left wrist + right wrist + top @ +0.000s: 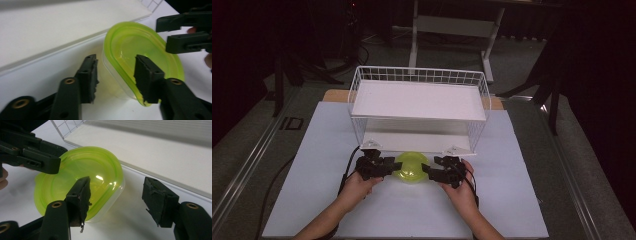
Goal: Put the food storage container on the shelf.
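Two grippers flank green-lidded container at lower centre, tabletop, before wire shelf rack | left gripper: jaws spread, straddling container edge | right gripper: jaws spread, straddling opposite edge, no pinch visible

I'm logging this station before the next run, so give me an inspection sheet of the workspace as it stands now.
Surface: white board on a table, bare around the work.
Job's things: round yellow-green translucent plastic container with lid, on the board in front of the white wire two-shelf rack.
Clutter: nothing seen.
Grippers: left gripper at the container's left edge, right gripper at its right edge; each has its jaws astride the rim, one pad over the lid, one outside, with gaps visible, not yet clamped.
Cables: black cable trails from the left gripper toward the board's near edge.
Surroundings: dark room; white table frame behind the rack.
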`<state>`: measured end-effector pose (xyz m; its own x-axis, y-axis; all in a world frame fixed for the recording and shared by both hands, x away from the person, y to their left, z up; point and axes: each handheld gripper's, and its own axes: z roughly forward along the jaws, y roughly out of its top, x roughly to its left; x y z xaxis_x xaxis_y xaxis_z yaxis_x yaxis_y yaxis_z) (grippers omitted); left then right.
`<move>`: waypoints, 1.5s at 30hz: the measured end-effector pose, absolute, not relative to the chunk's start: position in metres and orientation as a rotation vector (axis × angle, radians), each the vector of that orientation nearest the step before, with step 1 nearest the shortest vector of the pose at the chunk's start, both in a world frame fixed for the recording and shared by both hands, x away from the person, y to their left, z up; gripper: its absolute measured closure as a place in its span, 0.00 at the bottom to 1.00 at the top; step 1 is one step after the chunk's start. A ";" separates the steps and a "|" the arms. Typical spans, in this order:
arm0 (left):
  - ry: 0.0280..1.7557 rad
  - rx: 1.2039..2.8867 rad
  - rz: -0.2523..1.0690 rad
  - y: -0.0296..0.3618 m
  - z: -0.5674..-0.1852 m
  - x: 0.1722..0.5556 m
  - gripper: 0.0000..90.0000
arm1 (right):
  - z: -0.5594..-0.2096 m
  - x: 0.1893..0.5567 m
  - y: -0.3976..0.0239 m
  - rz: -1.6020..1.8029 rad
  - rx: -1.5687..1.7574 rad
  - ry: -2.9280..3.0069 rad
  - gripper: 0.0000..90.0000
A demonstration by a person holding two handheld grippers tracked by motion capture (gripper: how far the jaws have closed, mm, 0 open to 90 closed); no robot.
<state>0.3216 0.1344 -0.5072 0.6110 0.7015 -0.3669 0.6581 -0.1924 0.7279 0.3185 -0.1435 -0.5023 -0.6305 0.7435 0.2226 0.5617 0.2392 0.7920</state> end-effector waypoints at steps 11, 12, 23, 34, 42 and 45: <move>1.079 1.904 0.036 0.134 -0.504 0.311 0.73 | -0.499 0.312 -0.139 1.325 1.229 2.360 0.72; 1.079 1.904 0.036 0.134 -0.504 0.311 0.73 | -0.499 0.312 -0.139 1.325 1.229 2.360 0.72; 1.113 1.893 0.029 0.130 -0.499 0.291 0.79 | -0.495 0.303 -0.139 1.336 1.255 2.345 0.82; 1.187 1.868 0.024 0.128 -0.496 0.284 0.83 | -0.492 0.299 -0.137 1.343 1.270 2.344 0.85; 1.201 1.845 0.037 0.127 -0.493 0.280 0.91 | -0.493 0.295 -0.138 1.333 1.302 2.329 0.87; 1.183 1.839 0.056 0.125 -0.489 0.279 0.91 | -0.491 0.294 -0.140 1.335 1.301 2.310 0.87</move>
<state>0.2795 0.1248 -0.4888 0.5371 0.7385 -0.4076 0.6970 -0.1163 0.7076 0.2941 -0.1399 -0.4913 -0.6038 0.7545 0.2573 0.5997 0.2173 0.7701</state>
